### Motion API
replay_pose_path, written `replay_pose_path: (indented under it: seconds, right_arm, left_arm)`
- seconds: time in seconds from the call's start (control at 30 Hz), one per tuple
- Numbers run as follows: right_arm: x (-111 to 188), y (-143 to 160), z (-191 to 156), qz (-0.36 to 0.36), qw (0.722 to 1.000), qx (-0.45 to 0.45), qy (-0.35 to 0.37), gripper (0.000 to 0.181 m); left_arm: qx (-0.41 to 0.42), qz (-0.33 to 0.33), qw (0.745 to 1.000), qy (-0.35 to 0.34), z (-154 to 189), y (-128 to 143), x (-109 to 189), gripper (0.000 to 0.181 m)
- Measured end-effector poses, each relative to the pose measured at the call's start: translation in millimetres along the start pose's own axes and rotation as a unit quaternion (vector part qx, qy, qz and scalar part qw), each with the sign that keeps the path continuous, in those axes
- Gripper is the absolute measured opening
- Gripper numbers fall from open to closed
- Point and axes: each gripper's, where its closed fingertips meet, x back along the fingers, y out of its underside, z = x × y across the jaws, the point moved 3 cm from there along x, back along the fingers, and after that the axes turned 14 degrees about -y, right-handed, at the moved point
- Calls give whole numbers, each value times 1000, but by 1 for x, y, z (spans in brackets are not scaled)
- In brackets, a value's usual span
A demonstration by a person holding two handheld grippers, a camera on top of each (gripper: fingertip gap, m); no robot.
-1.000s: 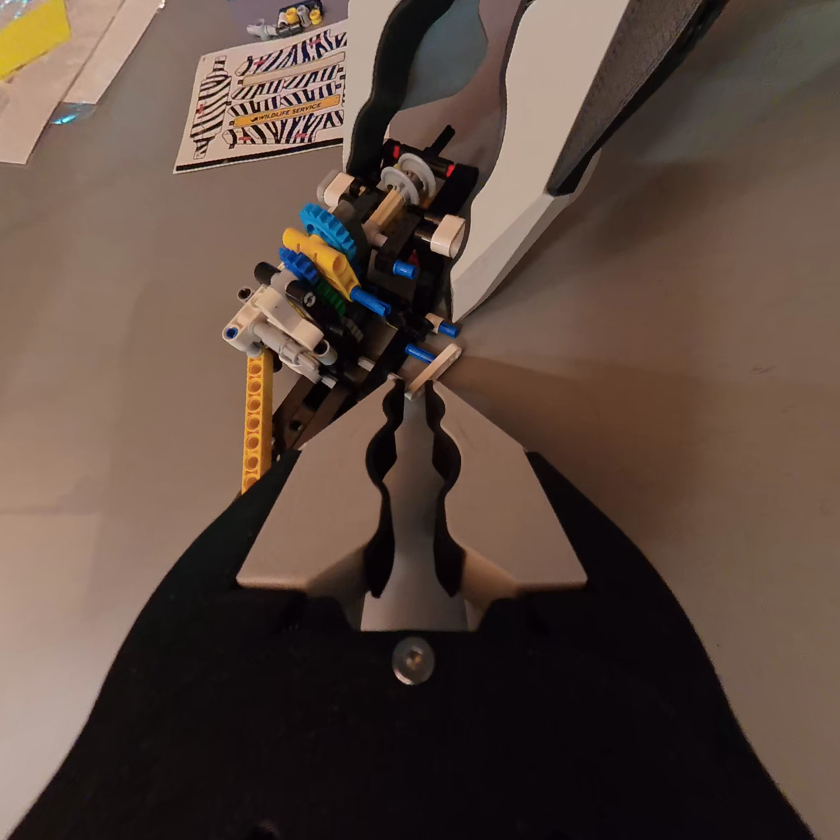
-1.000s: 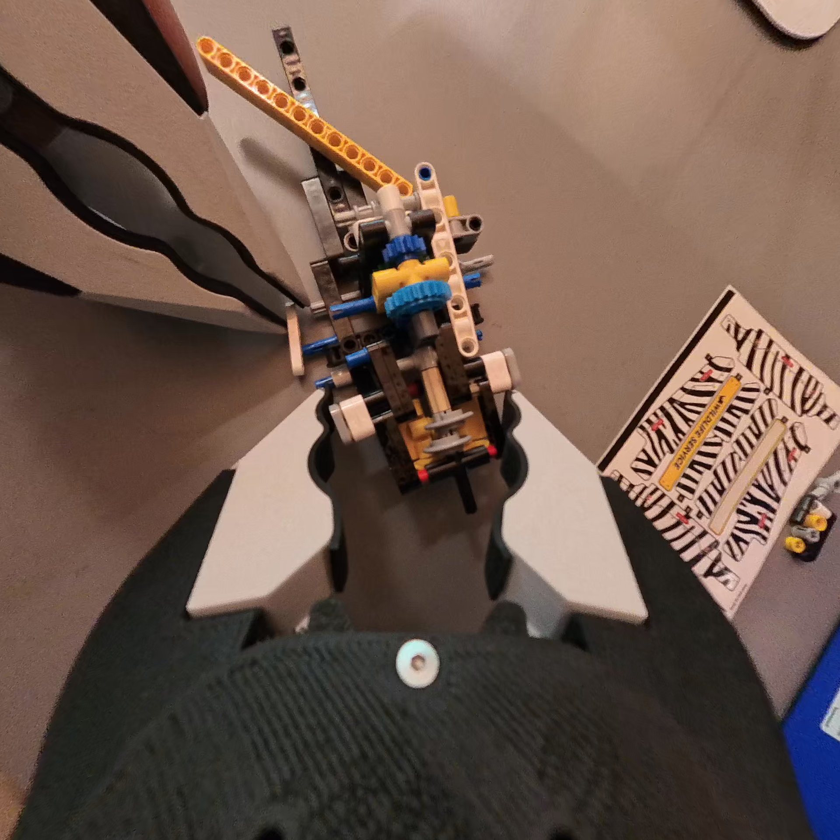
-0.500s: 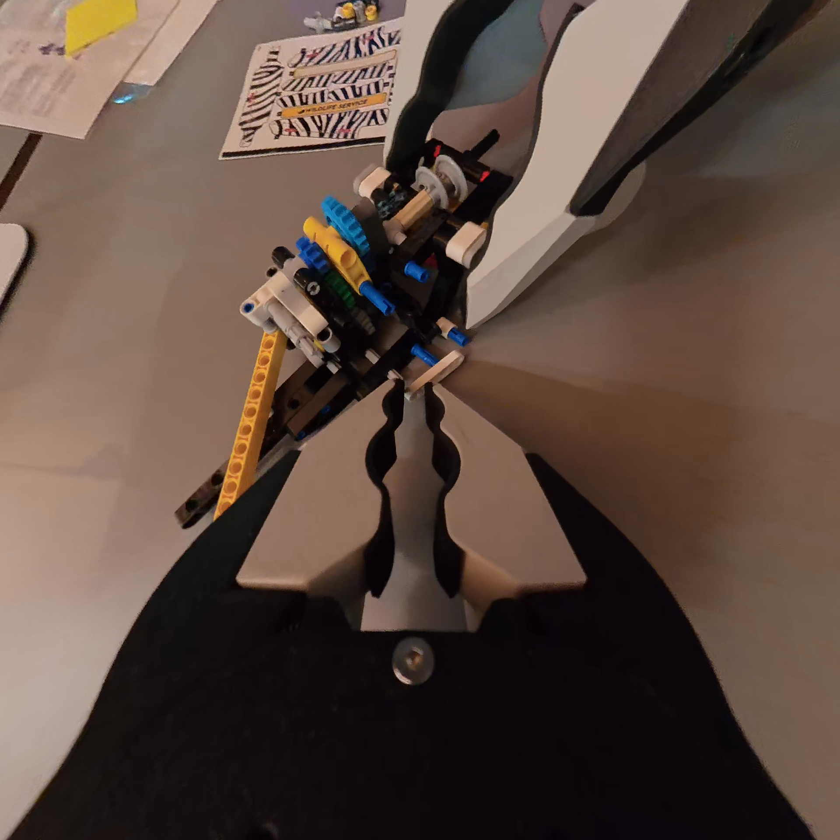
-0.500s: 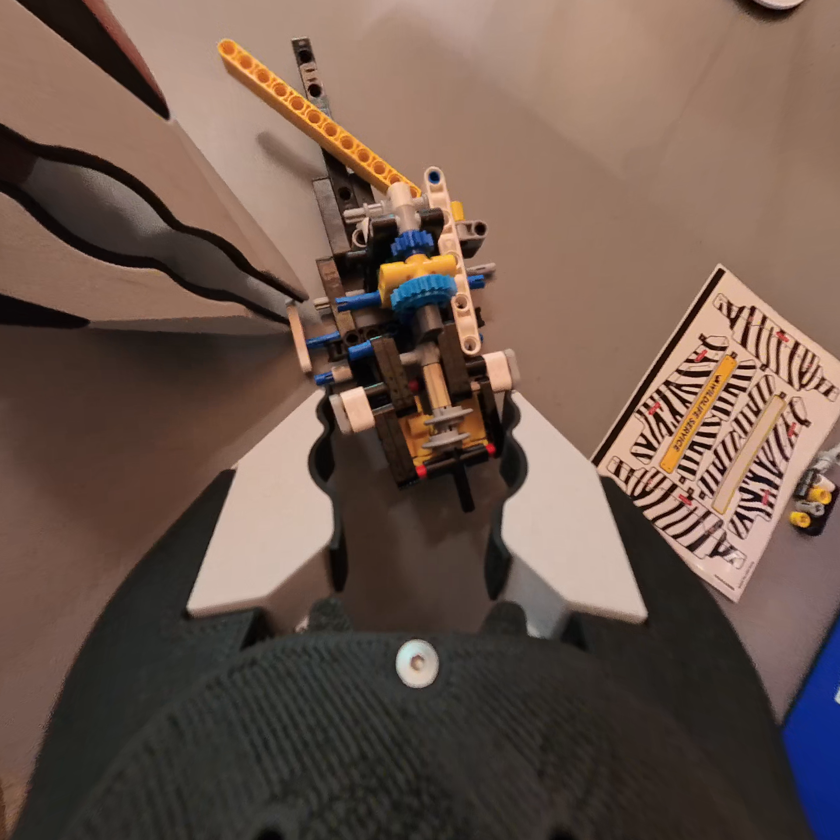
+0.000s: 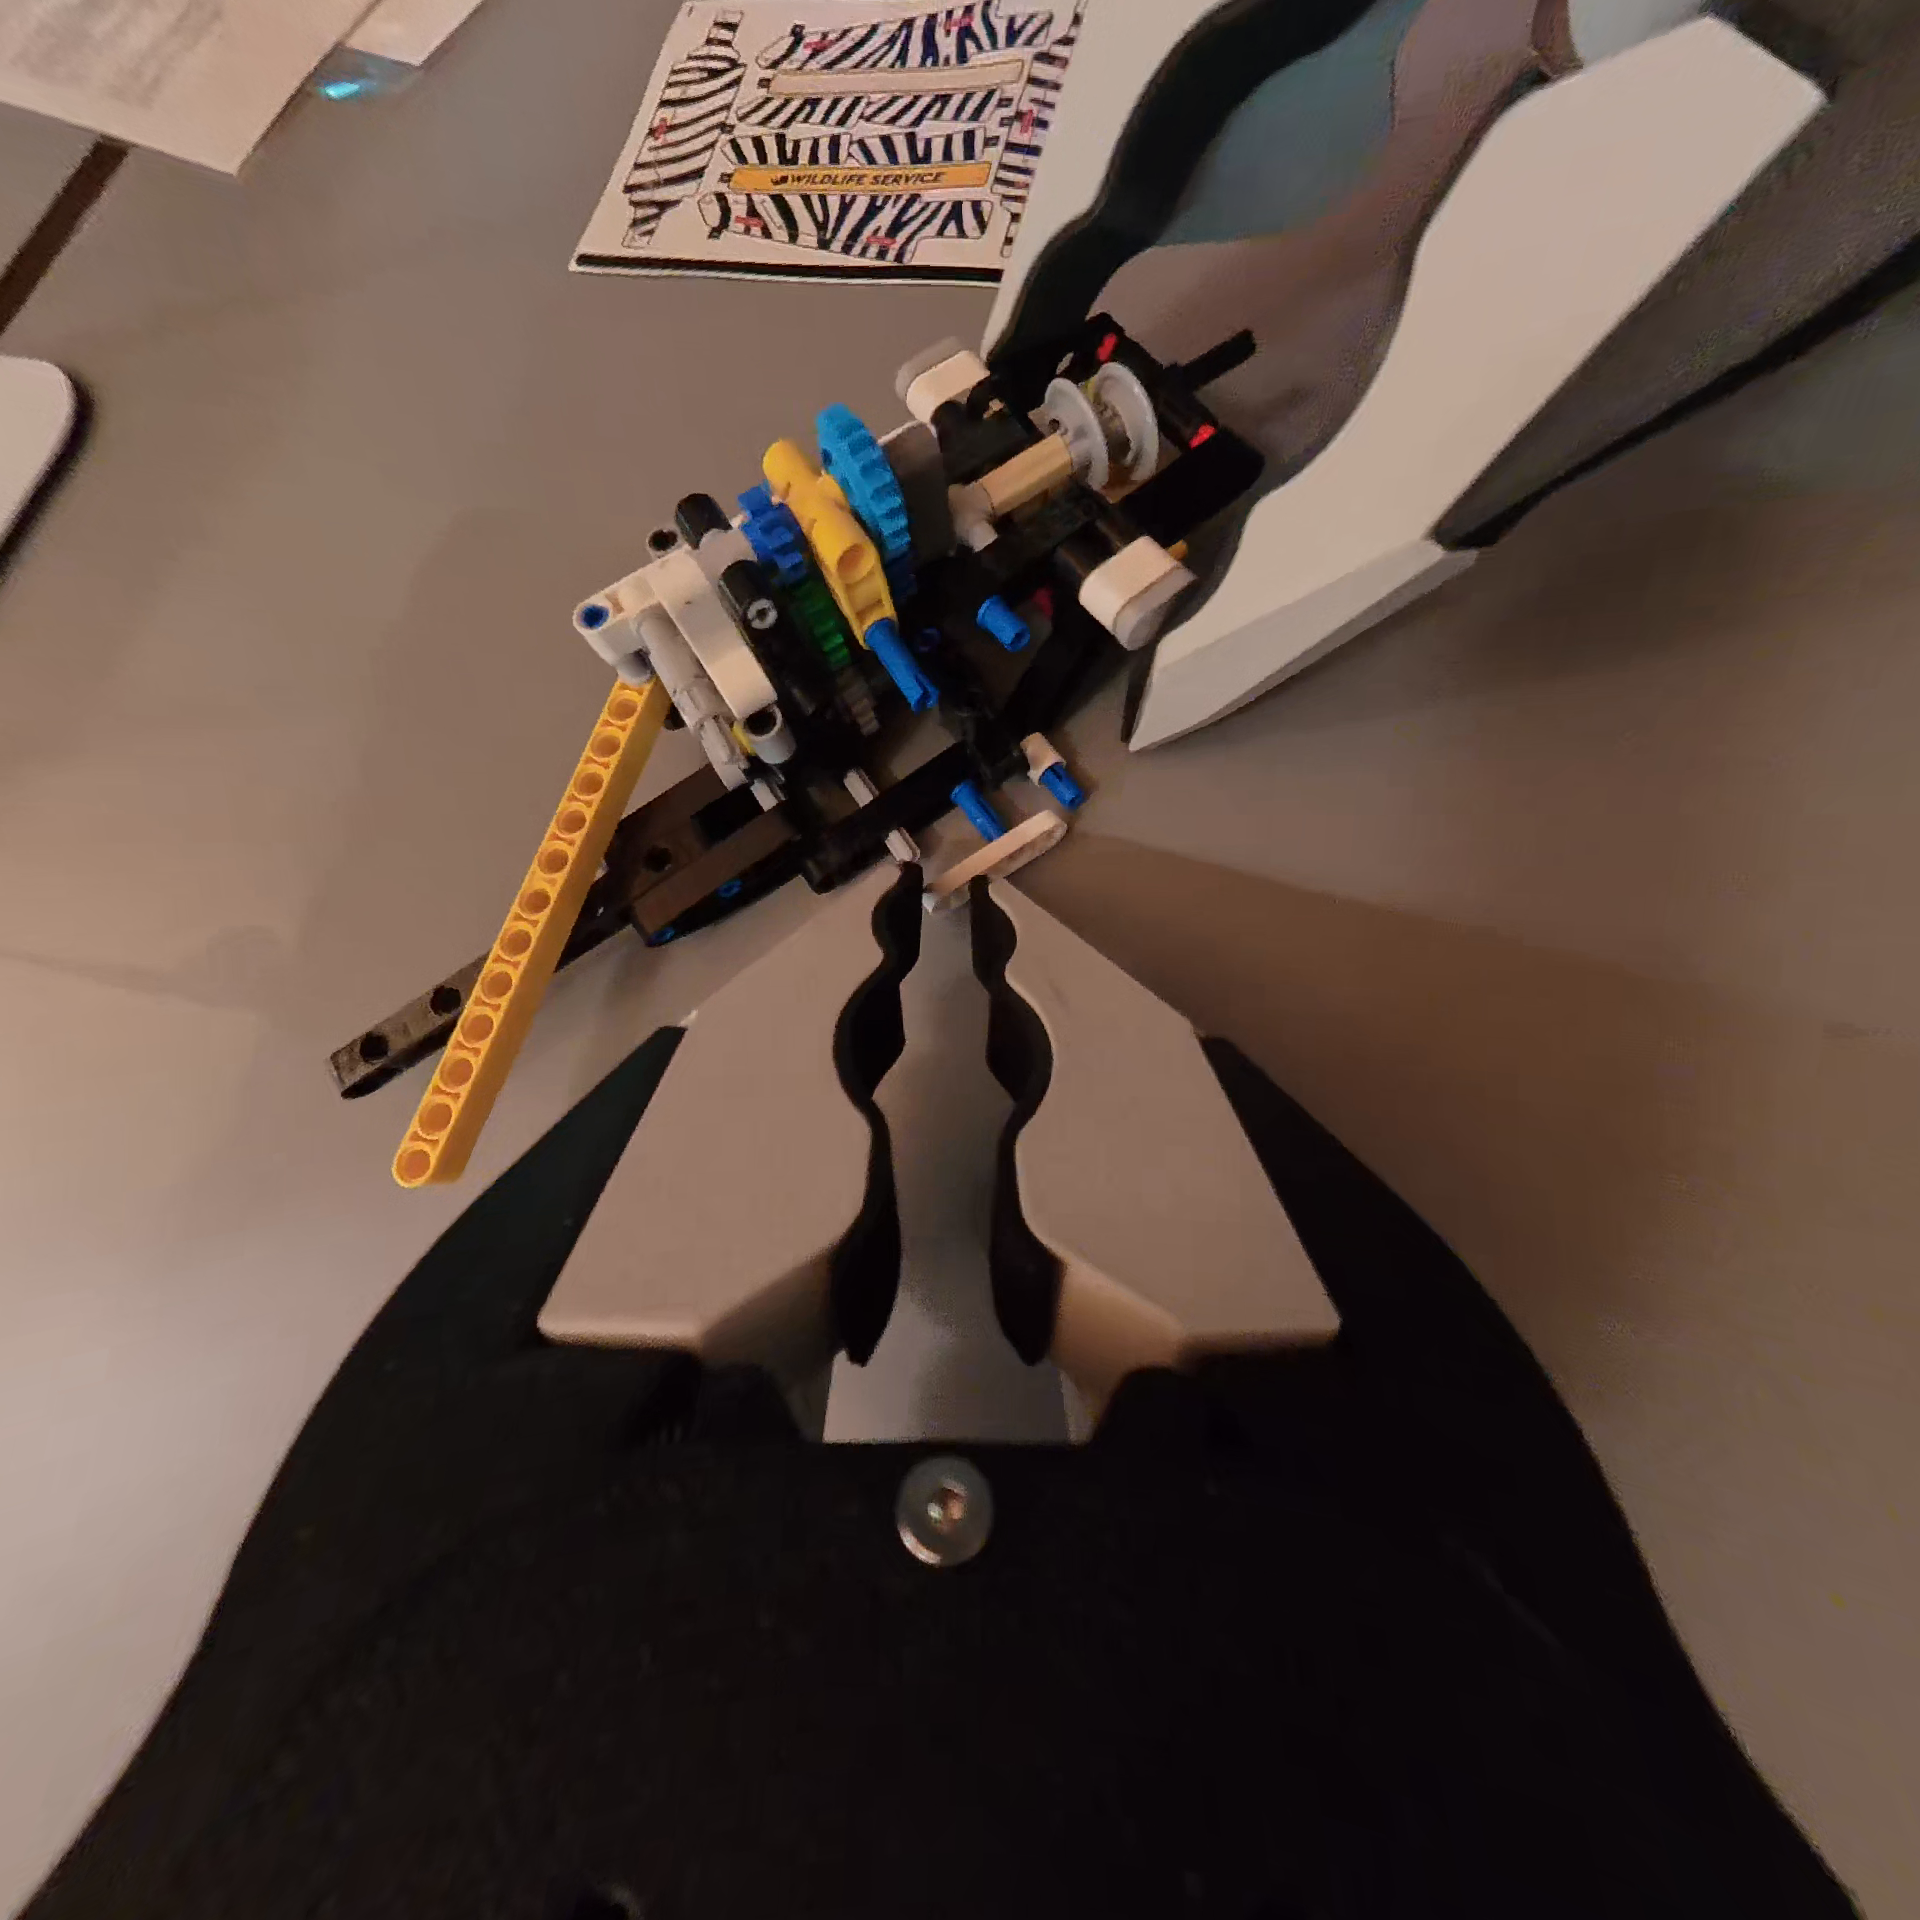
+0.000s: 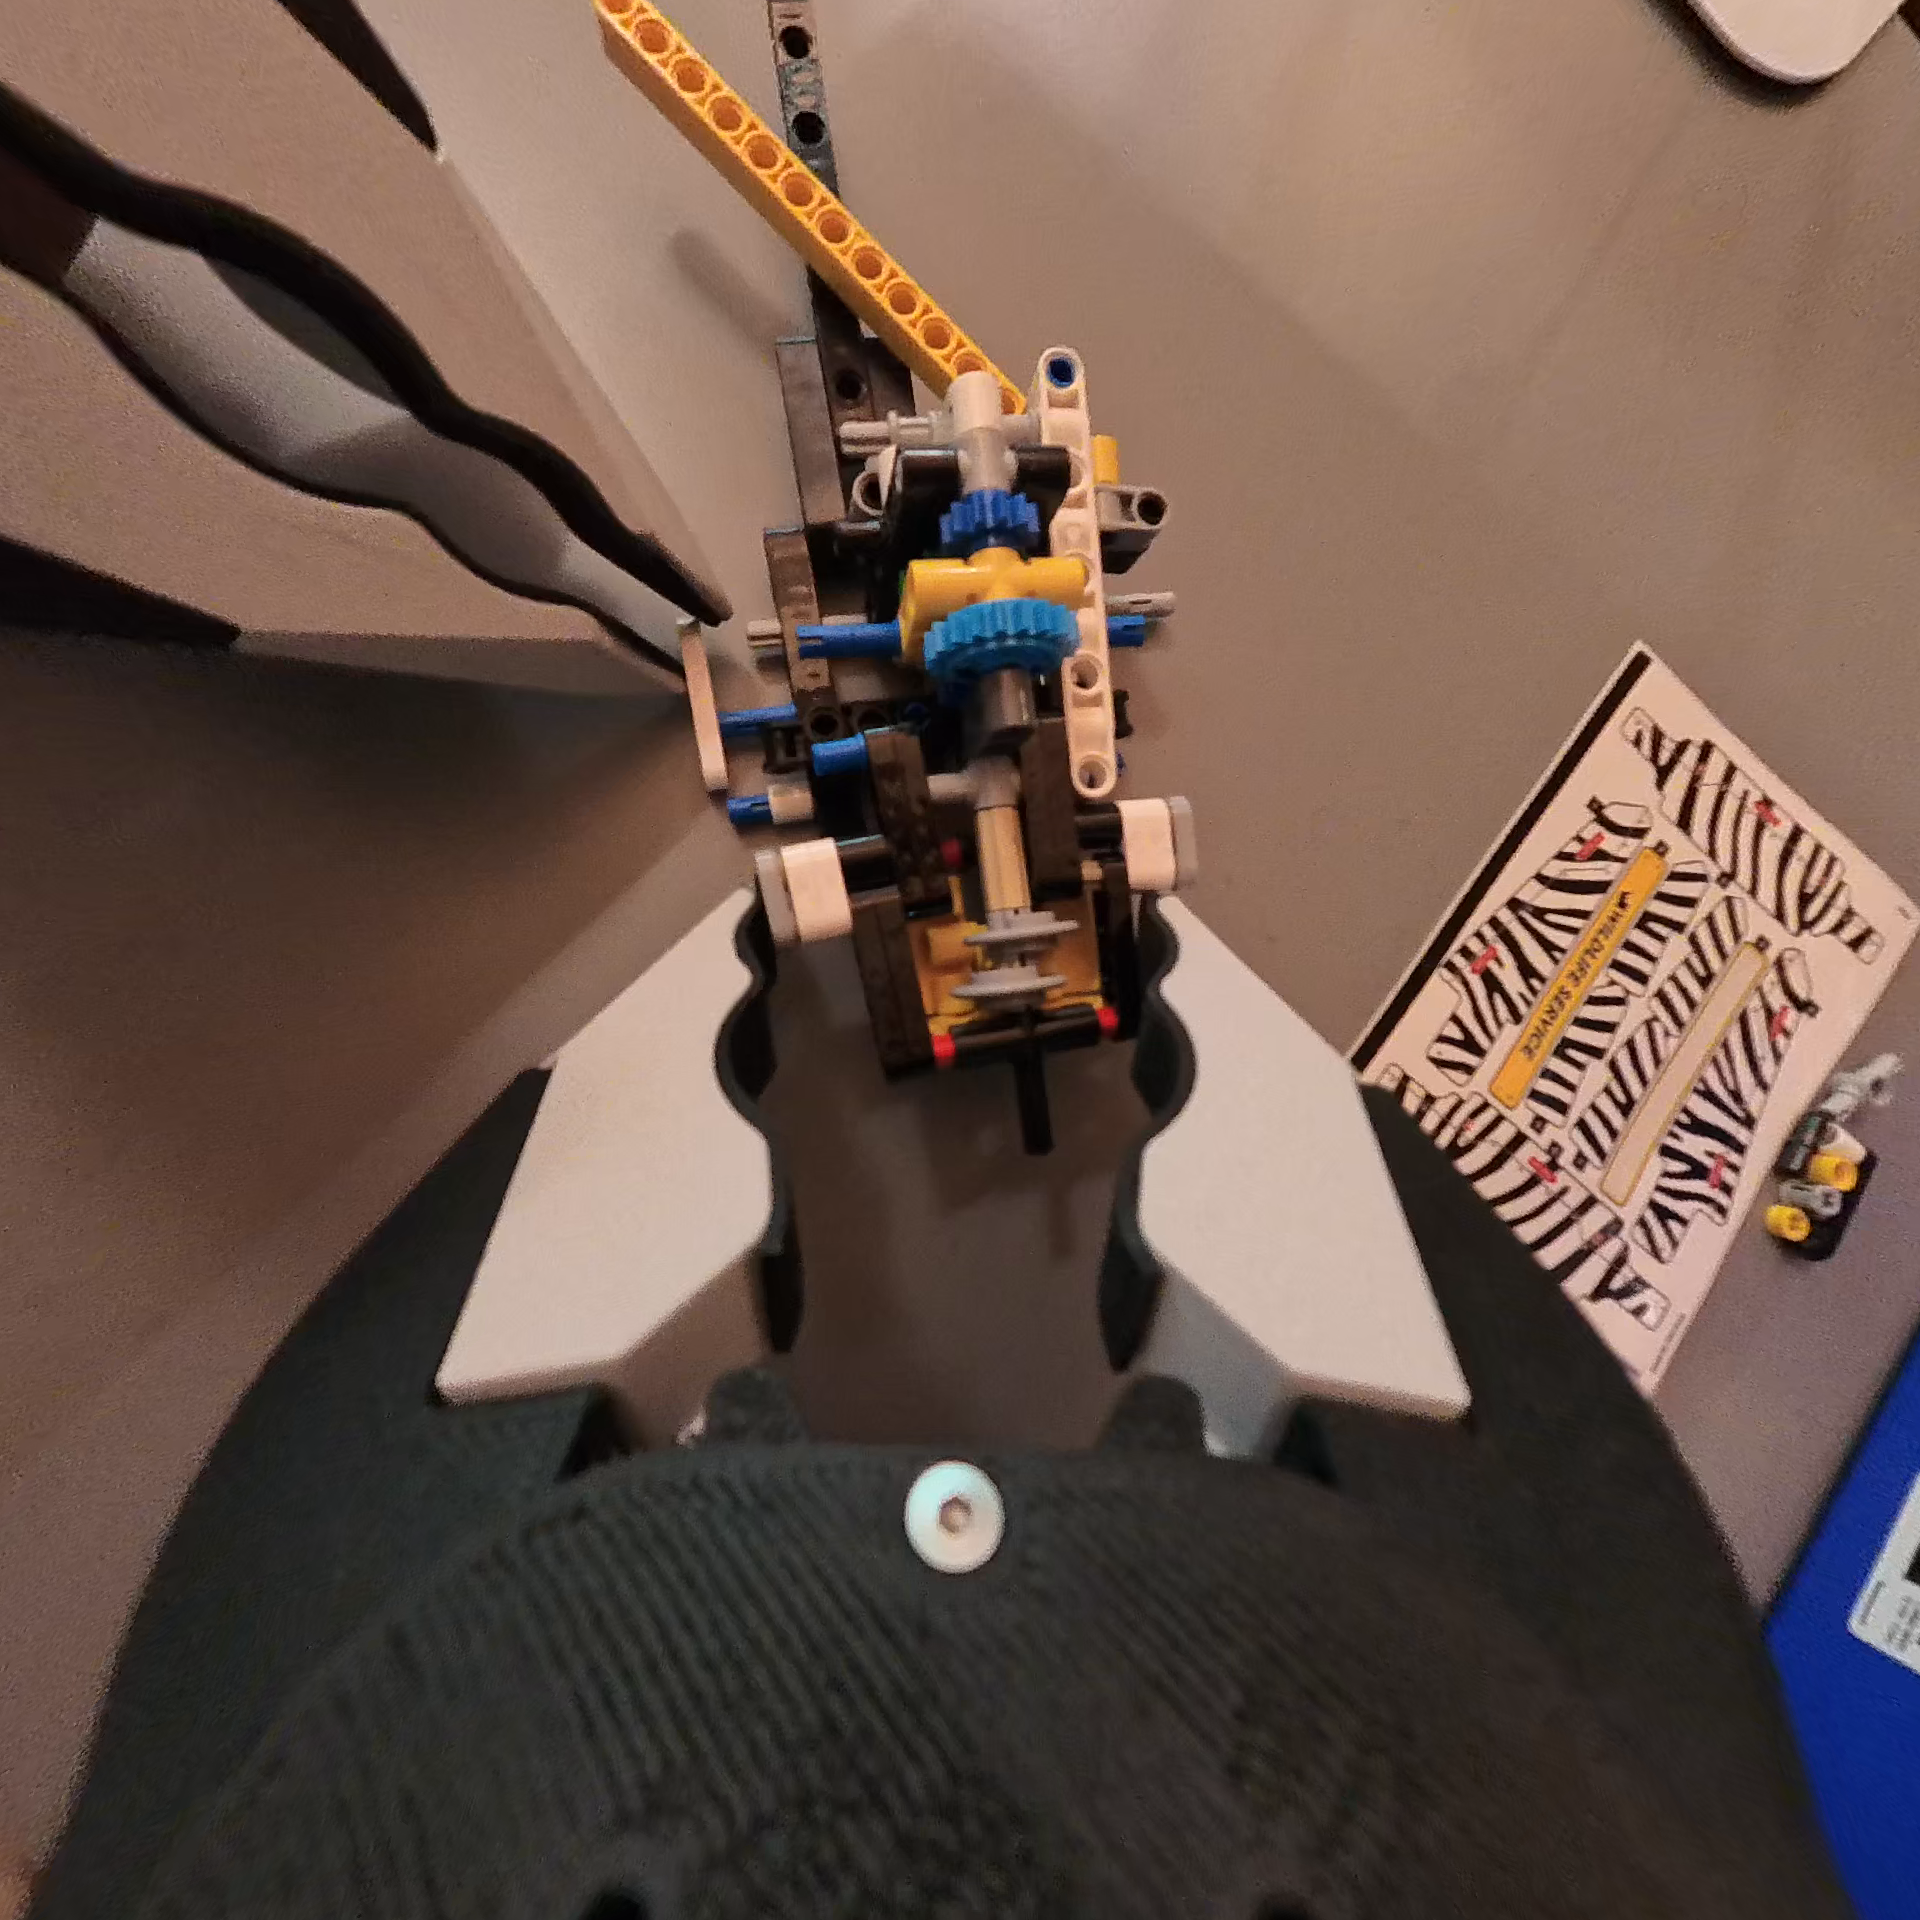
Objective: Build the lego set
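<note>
A half-built lego assembly [image 5: 883,623] of black frames, blue gears, yellow parts and a long yellow beam [image 5: 530,925] is between my two grippers over the grey table. My left gripper [image 5: 945,883] is shut on a small white beam [image 5: 1003,852] on the assembly's side. My right gripper [image 6: 951,935] is shut on the assembly's black end frame [image 6: 997,977], which has grey discs on a shaft. The right gripper also shows in the left wrist view [image 5: 1065,540]. The left gripper shows in the right wrist view [image 6: 696,623] at the upper left, at the white beam [image 6: 707,717].
A zebra-striped sticker sheet [image 5: 821,156] lies beyond the assembly; it also shows in the right wrist view [image 6: 1621,1039]. Small loose lego parts [image 6: 1818,1174] and a blue box [image 6: 1860,1538] lie at the right. Papers [image 5: 156,62] and a white object [image 5: 21,436] lie at the left.
Both grippers kept their hold and turned the assembly together over the table. The long yellow beam now sticks out farther, and the sticker sheet has shifted in both views.
</note>
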Motion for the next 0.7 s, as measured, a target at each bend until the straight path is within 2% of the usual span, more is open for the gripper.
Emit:
replay_pose_path:
  seconds: [0.23, 0.47, 0.57, 0.7]
  right_arm:
    - [-1, 2, 1, 6, 1000, 17, -22, 68]
    - [-2, 2, -2, -10, 1000, -11, -10, 67]
    - [-1, 1, -3, -10, 1000, -20, -3, 68]
    - [-1, 0, -4, -11, 1000, -26, 4, 68]
  left_arm:
    - [11, -13, 1000, 10, -1, 2, -2, 7]
    - [-30, -2, 998, -54, -3, 2, -2, 6]
    - [-35, 5, 998, -54, -1, 1, -1, 7]
    - [10, -12, 1000, -11, 1, 5, 3, 25]
